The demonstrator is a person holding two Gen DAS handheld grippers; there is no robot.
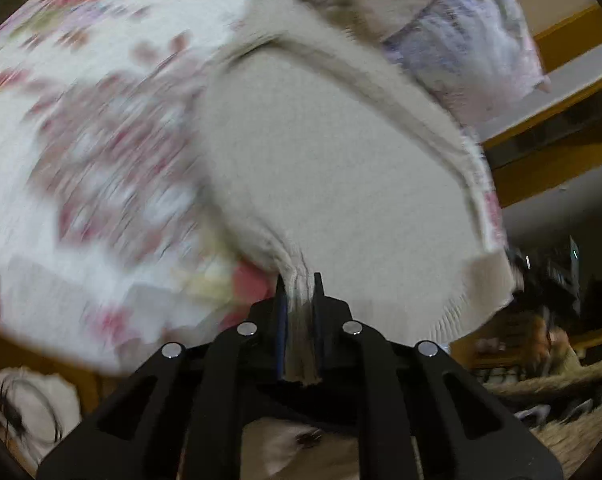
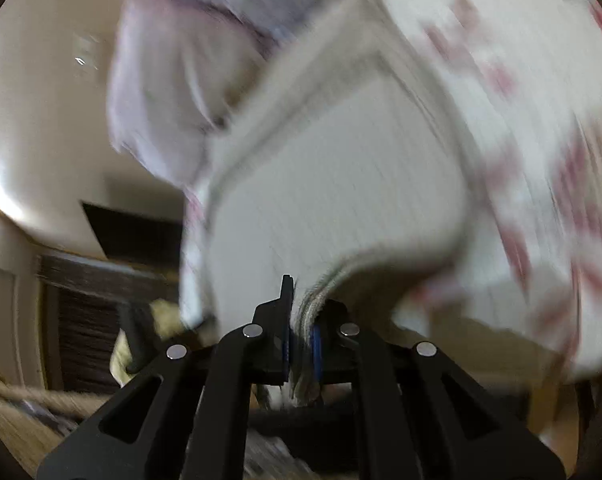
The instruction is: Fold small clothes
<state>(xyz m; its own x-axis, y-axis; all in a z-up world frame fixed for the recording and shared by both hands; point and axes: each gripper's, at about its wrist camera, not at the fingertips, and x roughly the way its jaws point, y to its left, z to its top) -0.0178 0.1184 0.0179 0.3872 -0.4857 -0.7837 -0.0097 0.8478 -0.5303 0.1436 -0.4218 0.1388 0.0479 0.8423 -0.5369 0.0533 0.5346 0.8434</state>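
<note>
— At the bottom of each view, what do you see?
— The left gripper (image 1: 299, 280) and the right gripper (image 2: 301, 304) each pinch a bunched edge of the beige cloth (image 1: 333, 168).
— And behind it?
— A blurry flower-print sheet (image 1: 81, 128) on the left, a lilac pillow (image 1: 477, 28) at upper right, then cream wall (image 2: 41, 80) and a dark cabinet (image 2: 81, 320).

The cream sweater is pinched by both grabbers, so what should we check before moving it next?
1. Left gripper shut on the cream sweater: ok.
2. Right gripper shut on the same sweater: ok.
3. Sweater spread flat between them: cannot tell, the pictures are blurred.
4. Floral sheet underneath to lay it on: ok.
5. Lilac pillow clear of the sweater: not ok, its edge lies over the far end.
</note>
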